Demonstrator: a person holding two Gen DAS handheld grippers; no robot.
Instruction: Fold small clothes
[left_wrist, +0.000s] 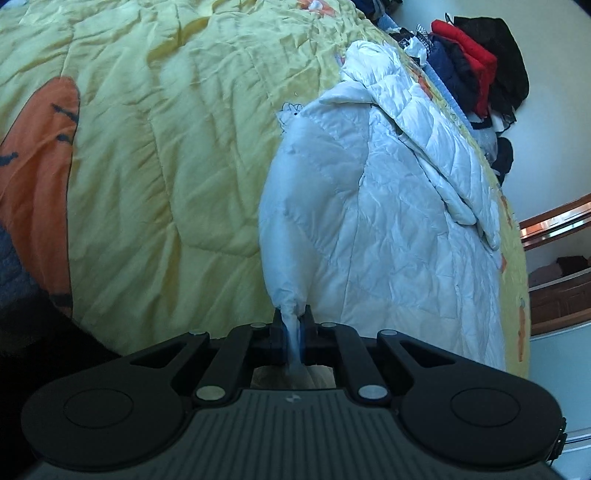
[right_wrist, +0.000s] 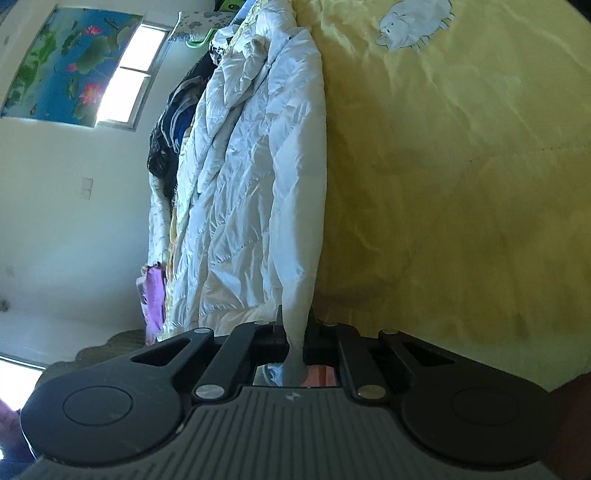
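Both the left gripper (left_wrist: 293, 321) and right gripper (right_wrist: 293, 328) pinch one edge of the white quilted garment (left_wrist: 388, 221) lying on the bed (left_wrist: 166, 147). Risk: slick padded fabric slips free under uneven pull.

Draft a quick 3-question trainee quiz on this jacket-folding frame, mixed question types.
1. True or false: both claws, left claw and right claw, are shut on the white jacket.
2. What does the jacket lie on? A) bare floor B) yellow quilt C) wooden table
3. Fill in: the animal print on the quilt in the right wrist view is coloured ____.

Key: 1 true; 2 B; 3 white
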